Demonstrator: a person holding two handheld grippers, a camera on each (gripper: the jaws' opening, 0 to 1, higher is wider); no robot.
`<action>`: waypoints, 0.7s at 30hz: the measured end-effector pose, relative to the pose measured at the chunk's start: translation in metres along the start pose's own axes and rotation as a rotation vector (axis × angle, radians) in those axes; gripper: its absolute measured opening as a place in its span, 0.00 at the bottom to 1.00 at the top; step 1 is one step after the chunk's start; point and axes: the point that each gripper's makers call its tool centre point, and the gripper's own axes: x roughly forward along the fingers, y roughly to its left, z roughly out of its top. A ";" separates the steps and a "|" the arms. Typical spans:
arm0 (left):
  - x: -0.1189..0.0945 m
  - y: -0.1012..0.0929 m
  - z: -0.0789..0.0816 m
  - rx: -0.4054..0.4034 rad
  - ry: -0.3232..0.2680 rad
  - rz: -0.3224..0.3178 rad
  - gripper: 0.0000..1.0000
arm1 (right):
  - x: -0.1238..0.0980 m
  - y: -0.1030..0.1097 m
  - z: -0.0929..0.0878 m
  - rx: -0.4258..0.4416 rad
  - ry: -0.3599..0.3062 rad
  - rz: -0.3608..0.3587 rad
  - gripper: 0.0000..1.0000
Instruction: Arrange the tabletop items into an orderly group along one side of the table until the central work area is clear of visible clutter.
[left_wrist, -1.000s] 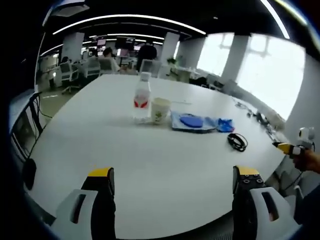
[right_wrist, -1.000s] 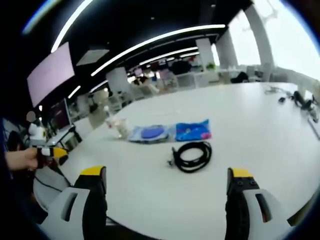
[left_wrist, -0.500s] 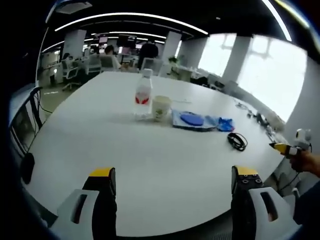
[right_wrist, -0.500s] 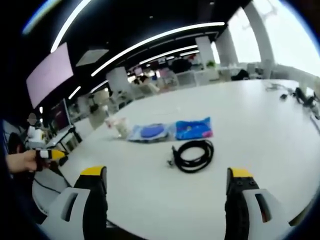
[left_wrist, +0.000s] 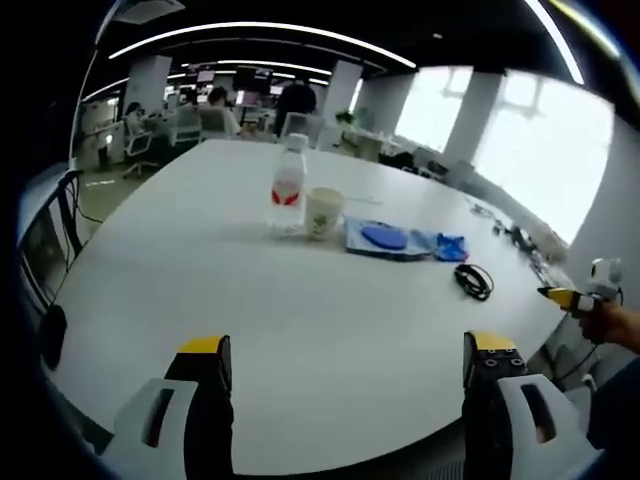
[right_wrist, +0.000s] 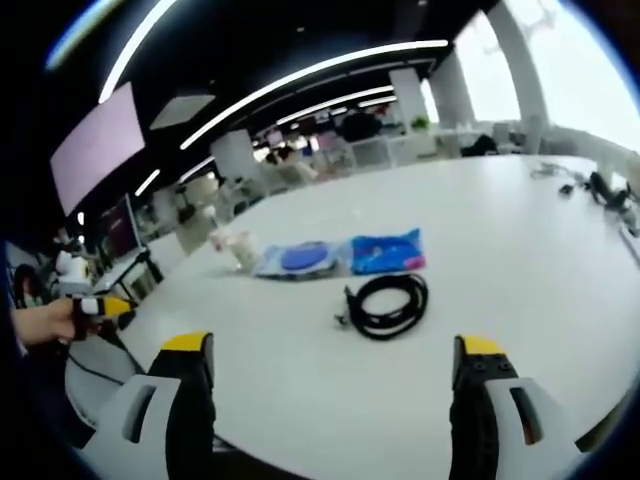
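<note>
Tabletop (left_wrist: 250, 300), white and broad, carries a loose row of things: a clear bottle (left_wrist: 287, 188) with a red label, a paper cup (left_wrist: 322, 213) just beside it, a blue packet (left_wrist: 385, 238), a smaller blue pouch (left_wrist: 450, 247) and a coiled black cable (left_wrist: 474, 281). The left gripper (left_wrist: 340, 400) hovers level over the near edge, jaws wide and holding nothing. The right gripper (right_wrist: 330, 400) hangs likewise above the near edge, spread wide and empty, facing the cable, which lies near the pouch.
</note>
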 end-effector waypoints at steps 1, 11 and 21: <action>0.001 0.000 0.000 0.001 0.001 -0.001 0.95 | 0.000 -0.001 0.001 -0.003 -0.004 -0.002 0.97; 0.005 0.000 0.005 -0.002 -0.005 -0.003 0.95 | 0.003 -0.005 -0.006 0.012 0.020 -0.004 0.97; 0.006 0.000 0.004 0.004 0.010 -0.003 0.94 | 0.016 -0.002 0.005 0.027 -0.007 0.011 0.96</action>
